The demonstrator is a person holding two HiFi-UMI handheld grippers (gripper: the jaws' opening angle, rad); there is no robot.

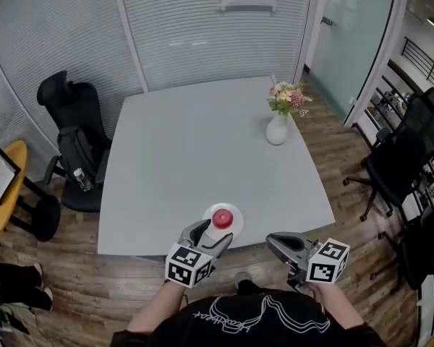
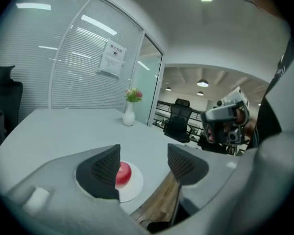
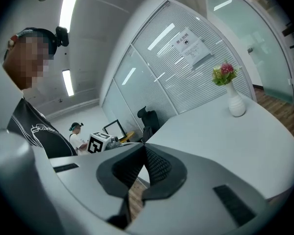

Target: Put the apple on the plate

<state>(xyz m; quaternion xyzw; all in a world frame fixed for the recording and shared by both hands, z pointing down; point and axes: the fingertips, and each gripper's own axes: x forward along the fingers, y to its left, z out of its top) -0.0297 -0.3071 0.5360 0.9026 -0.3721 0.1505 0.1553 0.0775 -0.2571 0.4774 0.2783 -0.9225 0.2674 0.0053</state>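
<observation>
Gaping left gripper (image 2: 143,163) beside apple (image 2: 124,175)

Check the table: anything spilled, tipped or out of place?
Nothing spilled or tipped. The apple sits on the plate, and the vase stands upright. Only note: the plate lies close to the near edge of the table.

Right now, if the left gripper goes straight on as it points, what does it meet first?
Probably the apple on the plate: it lies just ahead, by one jaw tip of the open left gripper. The gap itself faces bare table. Depth is unclear.
</observation>
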